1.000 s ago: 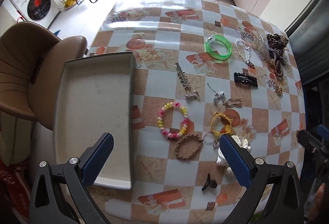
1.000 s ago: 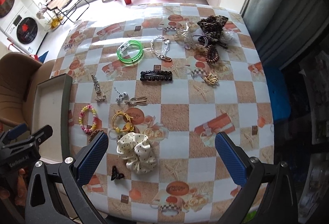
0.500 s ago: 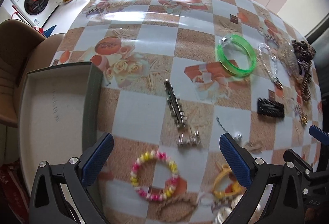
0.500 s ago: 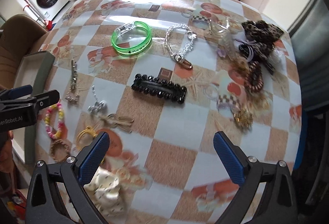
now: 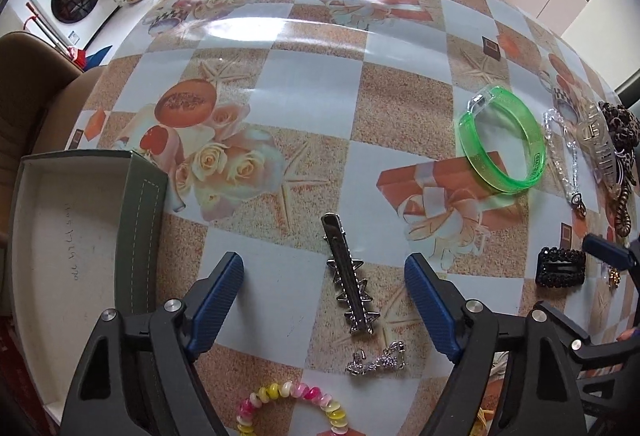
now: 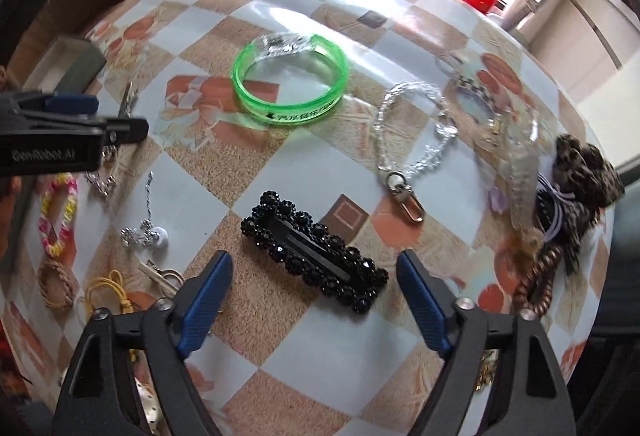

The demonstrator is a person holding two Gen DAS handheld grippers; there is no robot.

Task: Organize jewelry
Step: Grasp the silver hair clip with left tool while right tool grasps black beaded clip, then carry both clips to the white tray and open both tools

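- Grippers, both: lower and closer to the table (image 5: 280, 140) than a second ago; the spread of jewelry now fills each wrist view where before the whole tabletop showed.
- Left gripper (image 5: 324, 284): jaws have just been closing, not yet touching; silver hair clip (image 5: 349, 278) lies between them, lower centre of the frame. Nothing grasped.
- Right gripper (image 6: 314, 286): jaws have just been closing, pads clear of the black beaded hair clip (image 6: 316, 254) lying slantwise between them. Nothing grasped.
- Tray (image 5: 60, 236): left edge of the left view, nothing seen inside.
- Unsorted, on the table: green bangle (image 5: 502, 140), clear chain (image 6: 416, 140), pink-and-yellow bead bracelet (image 5: 292, 408).
- Judgement: sorting barely begun; two simultaneous pickups being lined up, one clip per gripper.
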